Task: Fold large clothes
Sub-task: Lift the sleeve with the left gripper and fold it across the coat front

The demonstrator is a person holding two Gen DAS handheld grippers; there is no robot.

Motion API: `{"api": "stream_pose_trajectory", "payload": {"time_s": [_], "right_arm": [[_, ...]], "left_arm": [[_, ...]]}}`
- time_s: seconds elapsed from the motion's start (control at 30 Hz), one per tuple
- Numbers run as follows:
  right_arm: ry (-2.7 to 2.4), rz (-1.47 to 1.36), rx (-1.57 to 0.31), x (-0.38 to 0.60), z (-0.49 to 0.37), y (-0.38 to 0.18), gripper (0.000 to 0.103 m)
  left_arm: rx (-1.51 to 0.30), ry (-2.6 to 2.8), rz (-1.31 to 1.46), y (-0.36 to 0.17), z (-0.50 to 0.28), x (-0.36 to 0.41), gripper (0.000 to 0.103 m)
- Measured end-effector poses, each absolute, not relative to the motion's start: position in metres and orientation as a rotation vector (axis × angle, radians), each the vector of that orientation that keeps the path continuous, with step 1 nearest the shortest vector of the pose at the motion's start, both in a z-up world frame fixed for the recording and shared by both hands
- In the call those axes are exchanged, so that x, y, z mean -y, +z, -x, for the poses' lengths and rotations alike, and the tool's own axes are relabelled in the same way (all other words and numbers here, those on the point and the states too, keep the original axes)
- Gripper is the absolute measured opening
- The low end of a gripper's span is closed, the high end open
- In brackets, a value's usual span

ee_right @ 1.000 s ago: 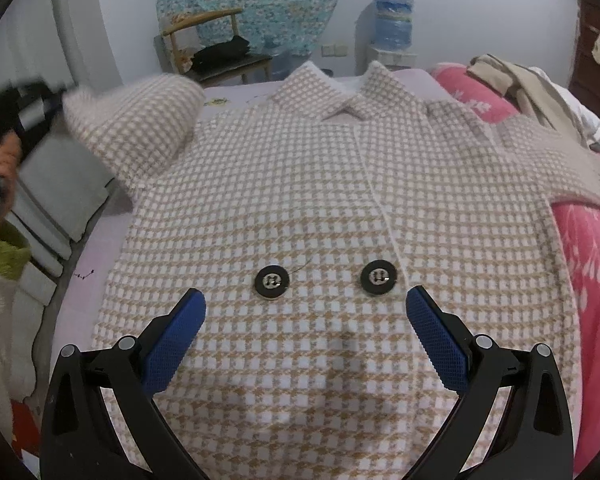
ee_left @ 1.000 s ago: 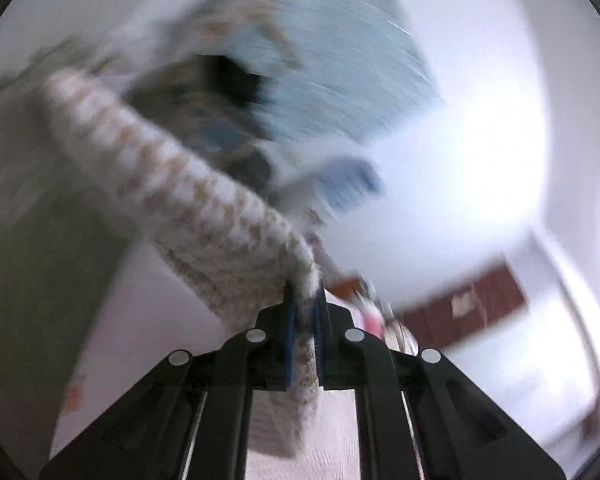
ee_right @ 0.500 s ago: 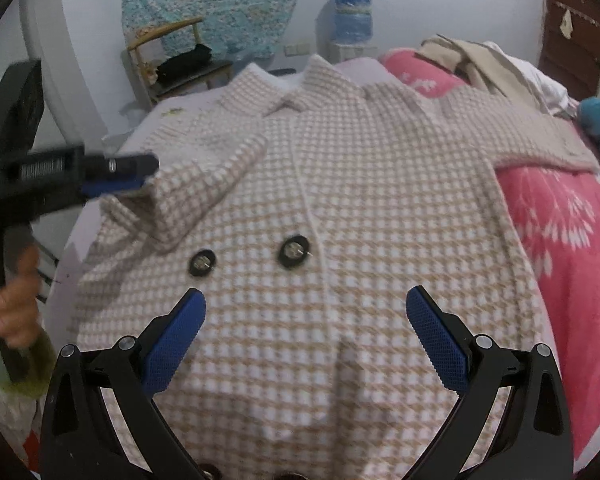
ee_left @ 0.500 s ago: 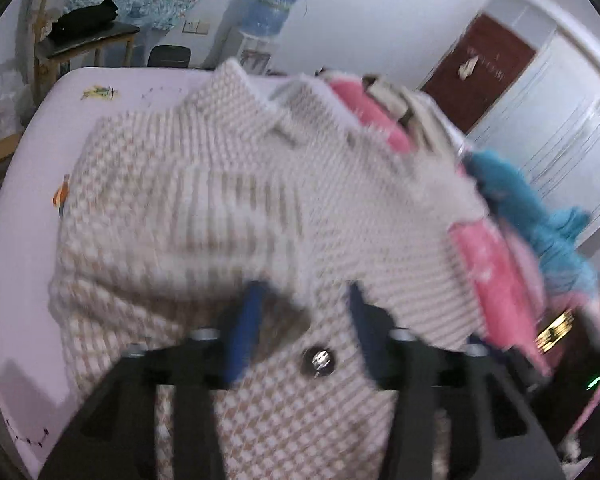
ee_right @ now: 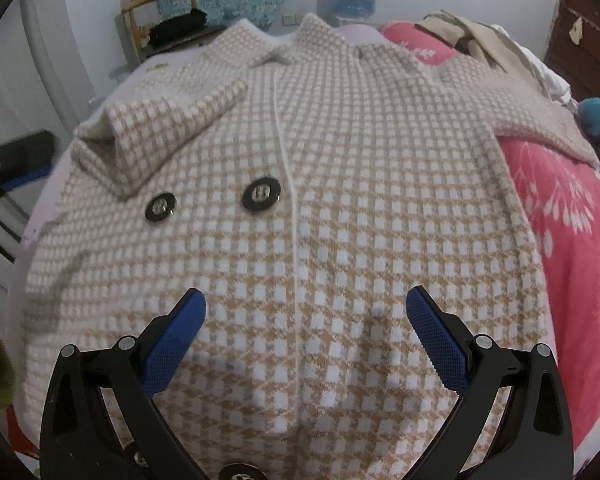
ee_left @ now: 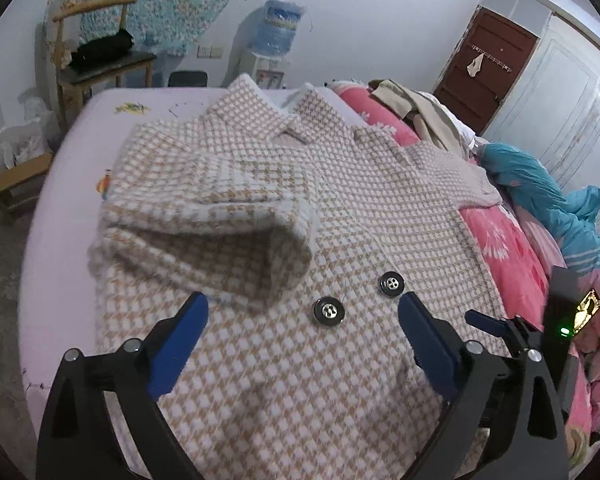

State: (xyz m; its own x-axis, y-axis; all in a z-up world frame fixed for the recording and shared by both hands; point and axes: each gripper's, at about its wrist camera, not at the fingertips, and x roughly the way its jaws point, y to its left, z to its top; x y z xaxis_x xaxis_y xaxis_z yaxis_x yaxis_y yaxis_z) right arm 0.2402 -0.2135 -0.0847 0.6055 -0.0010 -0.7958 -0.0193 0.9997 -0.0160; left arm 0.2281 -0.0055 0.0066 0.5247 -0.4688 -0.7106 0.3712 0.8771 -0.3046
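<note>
Pink quilt (ee_right: 572,216) beside your coat (ee_right: 340,184) on bed (ee_left: 68,160); sleeve (ee_left: 220,216) folded across front. Left gripper (ee_left: 300,336), right gripper (ee_right: 306,332) spread wide, empty.

One coat (ee_left: 284,216) lies on one bed (ee_left: 64,184). Two black buttons sit mid-chest: one (ee_right: 160,207) at nine o'clock of the other (ee_right: 261,195); two more buttons peek in at six o'clock in the right wrist view, partly hidden. One sleeve (ee_left: 204,220) is folded over the front at ten o'clock; the other sleeve (ee_right: 540,128) stretches toward two o'clock. Two grippers show: left (ee_left: 302,334) and right (ee_right: 306,334), two blue fingers each. One chair (ee_left: 96,60) at eleven o'clock, one water bottle (ee_left: 279,24) at twelve, one brown door (ee_left: 492,76) at two.
</note>
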Motion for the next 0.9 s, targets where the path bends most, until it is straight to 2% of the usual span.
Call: {"api": "stream_pose_trajectory", "payload": {"time_s": [0.2,0.77,0.9], "right_arm": [[-0.006,0.044,-0.941,0.210,-0.241,-0.094,0.096],[0.034,-0.035,-0.949,0.224,-0.240,-0.105,0.097],[0.041,-0.046,-0.962,0.235,-0.233,-0.092,0.096]], "left_arm": [[-0.881,-0.467,0.154,0.000,-0.215,-0.006,0.098],[-1.016,-0.353,0.214,-0.060,-0.237,-0.029,0.098],[-0.997,-0.350,0.210,-0.061,-0.234,-0.030,0.098]]}}
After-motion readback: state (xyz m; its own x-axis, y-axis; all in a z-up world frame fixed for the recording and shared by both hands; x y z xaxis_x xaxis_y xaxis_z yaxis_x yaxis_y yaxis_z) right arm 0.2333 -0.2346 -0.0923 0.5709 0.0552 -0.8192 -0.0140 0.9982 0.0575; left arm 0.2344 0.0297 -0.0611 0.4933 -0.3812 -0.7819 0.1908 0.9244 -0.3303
